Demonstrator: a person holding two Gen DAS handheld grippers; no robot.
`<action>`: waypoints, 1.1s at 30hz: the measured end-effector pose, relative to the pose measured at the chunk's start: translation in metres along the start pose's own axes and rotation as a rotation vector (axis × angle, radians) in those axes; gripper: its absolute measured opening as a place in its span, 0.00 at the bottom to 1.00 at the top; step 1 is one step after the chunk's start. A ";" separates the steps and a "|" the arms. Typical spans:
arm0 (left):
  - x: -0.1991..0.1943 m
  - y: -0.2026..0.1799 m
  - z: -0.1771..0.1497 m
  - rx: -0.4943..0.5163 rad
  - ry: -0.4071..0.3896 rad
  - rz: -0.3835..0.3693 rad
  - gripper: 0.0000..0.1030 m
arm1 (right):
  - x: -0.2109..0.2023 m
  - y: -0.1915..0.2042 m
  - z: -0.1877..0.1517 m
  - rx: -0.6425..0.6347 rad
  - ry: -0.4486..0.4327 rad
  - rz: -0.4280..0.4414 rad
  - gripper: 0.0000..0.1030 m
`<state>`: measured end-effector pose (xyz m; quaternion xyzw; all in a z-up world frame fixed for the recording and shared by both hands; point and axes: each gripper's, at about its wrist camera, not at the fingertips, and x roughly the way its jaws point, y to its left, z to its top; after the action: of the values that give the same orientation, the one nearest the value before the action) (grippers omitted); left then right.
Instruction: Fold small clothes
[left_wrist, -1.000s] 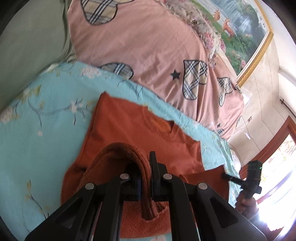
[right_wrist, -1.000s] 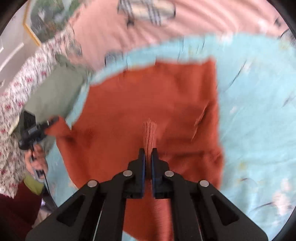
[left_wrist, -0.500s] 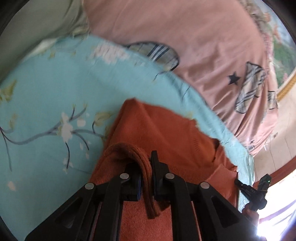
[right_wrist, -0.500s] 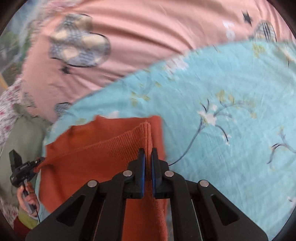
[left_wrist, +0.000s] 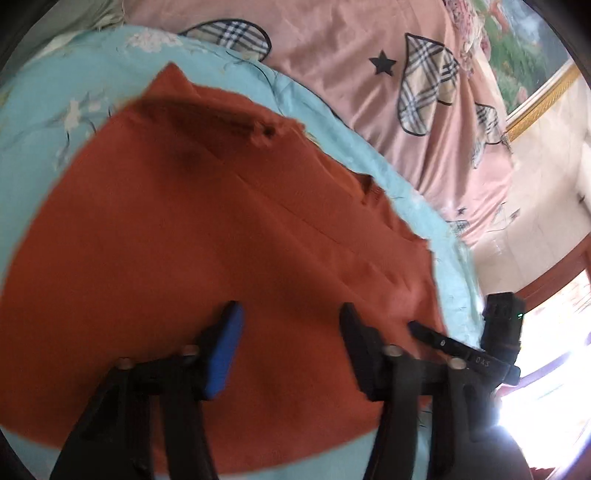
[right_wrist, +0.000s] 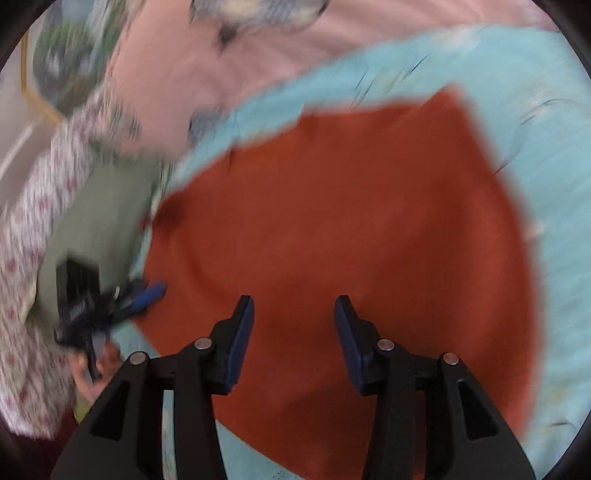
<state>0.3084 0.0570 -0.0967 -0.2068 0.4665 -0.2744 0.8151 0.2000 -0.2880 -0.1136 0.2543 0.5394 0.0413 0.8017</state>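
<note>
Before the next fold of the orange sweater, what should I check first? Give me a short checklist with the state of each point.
1. Left tool open and empty: ok.
2. Right tool open and empty: ok.
3. Orange sweater released and lying on the blue sheet: ok.
4. Sweater lies flat: not ok, a ridge shows near its far edge.
5. Folded edges line up: cannot tell, pictures are blurred.

- The left gripper (left_wrist: 290, 345), clamped on a fold of the rust-orange sweater (left_wrist: 229, 236) a second ago, now gapes wide apart with nothing between its fingers.
- The right gripper (right_wrist: 293, 338) has likewise let go.
- The sweater now lies flat, folded.
</note>
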 end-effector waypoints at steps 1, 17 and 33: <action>-0.005 0.012 0.012 -0.033 -0.015 0.012 0.39 | -0.001 -0.008 0.007 -0.003 -0.027 -0.054 0.43; -0.103 0.046 -0.040 -0.249 -0.157 0.090 0.61 | -0.060 -0.002 -0.017 0.143 -0.160 -0.015 0.51; -0.057 0.054 -0.048 -0.405 -0.232 0.110 0.72 | -0.045 0.036 -0.062 0.186 -0.098 0.064 0.54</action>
<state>0.2571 0.1306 -0.1149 -0.3705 0.4256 -0.1047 0.8189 0.1341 -0.2495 -0.0776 0.3463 0.4928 0.0040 0.7982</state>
